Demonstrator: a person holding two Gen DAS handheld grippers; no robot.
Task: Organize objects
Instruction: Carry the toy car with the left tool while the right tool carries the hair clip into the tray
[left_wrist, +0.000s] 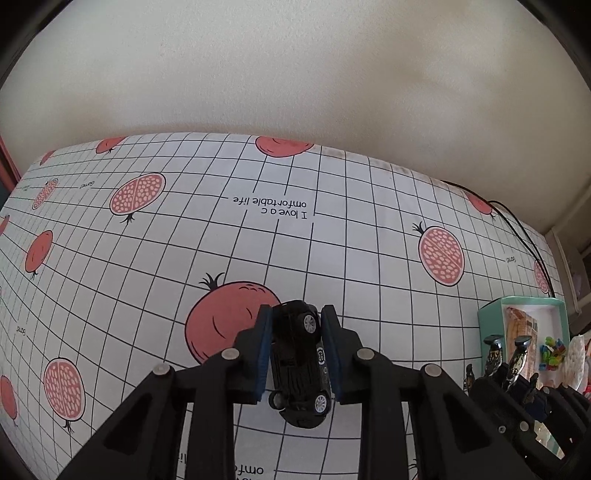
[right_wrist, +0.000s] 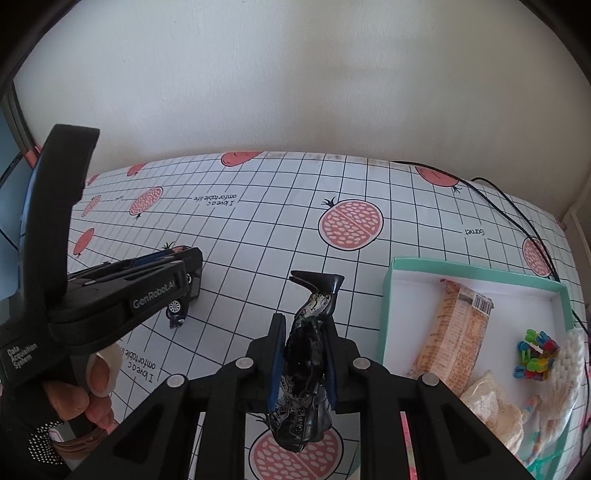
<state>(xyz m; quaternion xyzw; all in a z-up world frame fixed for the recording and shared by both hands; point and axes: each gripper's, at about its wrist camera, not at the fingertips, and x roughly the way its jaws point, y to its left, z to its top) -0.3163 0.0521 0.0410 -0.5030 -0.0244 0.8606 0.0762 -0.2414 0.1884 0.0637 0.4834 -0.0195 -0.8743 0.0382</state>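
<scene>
My left gripper (left_wrist: 296, 354) is clamped on the black toy car (left_wrist: 300, 365) by its flanks, lifted off the tablecloth (left_wrist: 332, 240) — light, stiff, glossy. My right gripper (right_wrist: 303, 363) pinches the black shoe ornament (right_wrist: 309, 354); mint box (right_wrist: 476, 275) waits at 3 o'clock

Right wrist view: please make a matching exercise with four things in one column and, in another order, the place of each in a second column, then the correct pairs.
Things:
1. black toy car
2. black hair clip
3. wrapped biscuit pack
4. black cable

Places:
A. inside the mint-green box
B. between the right gripper fingers
C. on the tablecloth at the far right edge
D. between the left gripper fingers

Pairs: 1-D, 2-B, 3-A, 4-C
</scene>
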